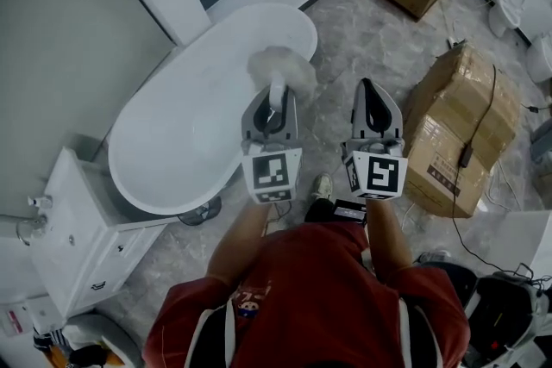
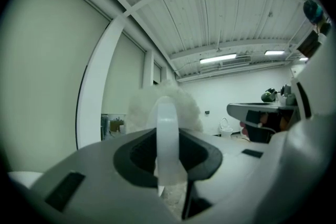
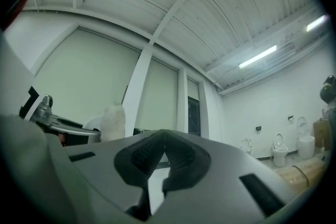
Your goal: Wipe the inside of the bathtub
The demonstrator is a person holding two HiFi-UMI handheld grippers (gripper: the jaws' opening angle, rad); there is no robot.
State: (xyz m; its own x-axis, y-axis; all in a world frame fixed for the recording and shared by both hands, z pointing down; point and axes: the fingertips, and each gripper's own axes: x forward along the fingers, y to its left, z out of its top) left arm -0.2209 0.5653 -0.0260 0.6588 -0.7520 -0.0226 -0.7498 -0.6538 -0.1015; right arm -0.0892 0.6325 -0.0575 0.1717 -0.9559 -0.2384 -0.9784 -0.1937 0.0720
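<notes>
Both grippers extended forward, side by side. Left gripper [image 1: 274, 102] jaws clamp the fluffy duster [image 1: 280, 66] by its handle. Bathtub [image 1: 185, 129] lies left of the jaws, with the duster head overlapping its rim. Right gripper [image 1: 373, 90] jaws together, empty, with a cardboard box [image 1: 457, 129] to their right.

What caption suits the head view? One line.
Left hand-held gripper holds a fluffy white duster near the bathtub; right hand-held gripper shut, empty.

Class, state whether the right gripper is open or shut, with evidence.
Shut. On the right gripper, the fingers meet at the tips, nothing between them.
</notes>
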